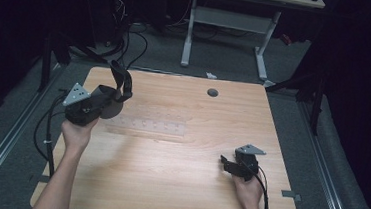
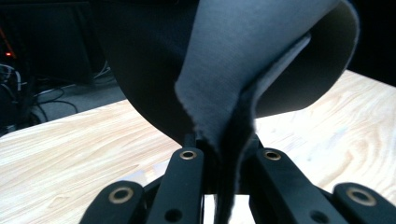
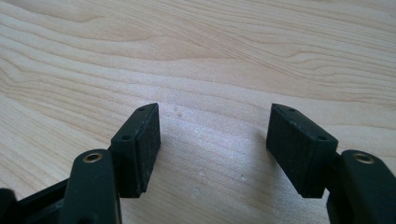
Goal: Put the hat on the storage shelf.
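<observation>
Dark fabric strip (image 1: pixel 120 82), a limp grey-black band, is hanging doubled over in the left gripper (image 1: pixel 104 99), which a hand (image 1: pixel 77 133) is lifting above the far left part of the table (image 1: pixel 177 184). In the left gripper view the strip (image 2: pixel 261 60) is rising from between the two black jaws, which are standing nearly closed and pinching its folded edges, while the free loop is curling upward and away from the hand. In the high view the band's long axis is running roughly away from the person, its upper end arching toward the table's far edge. Right gripper (image 1: pixel 229 166) is resting low near the right front of the table, well apart from the strip, and the right gripper view is showing its jaws standing wide apart over bare wood with nothing between them. Left gripper is therefore the nearer of the two, already bearing the strip; any joint handling is likely calling for the right gripper to be travelling leftward and away from the person. A small dark round hole (image 1: pixel 212 92) is lying near the table's far edge.
</observation>
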Tool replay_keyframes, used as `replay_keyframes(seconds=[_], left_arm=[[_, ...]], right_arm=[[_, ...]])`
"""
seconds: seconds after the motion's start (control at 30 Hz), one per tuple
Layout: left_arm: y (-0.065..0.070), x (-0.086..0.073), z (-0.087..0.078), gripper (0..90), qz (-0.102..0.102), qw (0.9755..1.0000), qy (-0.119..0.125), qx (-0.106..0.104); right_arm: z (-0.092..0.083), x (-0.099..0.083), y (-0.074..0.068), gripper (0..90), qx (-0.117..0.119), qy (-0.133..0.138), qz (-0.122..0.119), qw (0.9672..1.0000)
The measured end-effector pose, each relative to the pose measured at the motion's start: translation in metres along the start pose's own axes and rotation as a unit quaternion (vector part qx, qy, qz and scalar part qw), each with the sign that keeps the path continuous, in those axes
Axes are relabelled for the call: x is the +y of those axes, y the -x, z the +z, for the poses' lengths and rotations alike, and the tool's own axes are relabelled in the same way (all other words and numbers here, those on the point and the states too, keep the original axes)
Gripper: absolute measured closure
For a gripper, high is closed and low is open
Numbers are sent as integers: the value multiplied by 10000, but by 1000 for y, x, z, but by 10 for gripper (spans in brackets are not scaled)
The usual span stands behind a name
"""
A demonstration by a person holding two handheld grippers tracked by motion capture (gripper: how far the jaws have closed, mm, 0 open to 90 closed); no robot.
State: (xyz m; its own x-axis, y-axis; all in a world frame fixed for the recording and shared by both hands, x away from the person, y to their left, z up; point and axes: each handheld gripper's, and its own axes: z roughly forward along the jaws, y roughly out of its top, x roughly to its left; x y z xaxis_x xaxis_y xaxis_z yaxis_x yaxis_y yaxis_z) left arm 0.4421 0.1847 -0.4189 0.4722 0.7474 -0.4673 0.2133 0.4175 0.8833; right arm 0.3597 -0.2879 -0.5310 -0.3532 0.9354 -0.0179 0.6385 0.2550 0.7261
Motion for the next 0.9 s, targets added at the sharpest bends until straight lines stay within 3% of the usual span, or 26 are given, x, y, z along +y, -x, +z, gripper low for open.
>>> replay_keyframes(seconds=[0.33, 0.9], left_arm=[[-13, -4, 7, 857, 186, 9994, 17, 295], [-24, -15, 20, 855, 345, 9979, -59, 551]], right_arm=[[0, 0, 0, 354, 1, -1, -4, 10000], [0, 0, 0, 352, 13, -4, -23, 10000]])
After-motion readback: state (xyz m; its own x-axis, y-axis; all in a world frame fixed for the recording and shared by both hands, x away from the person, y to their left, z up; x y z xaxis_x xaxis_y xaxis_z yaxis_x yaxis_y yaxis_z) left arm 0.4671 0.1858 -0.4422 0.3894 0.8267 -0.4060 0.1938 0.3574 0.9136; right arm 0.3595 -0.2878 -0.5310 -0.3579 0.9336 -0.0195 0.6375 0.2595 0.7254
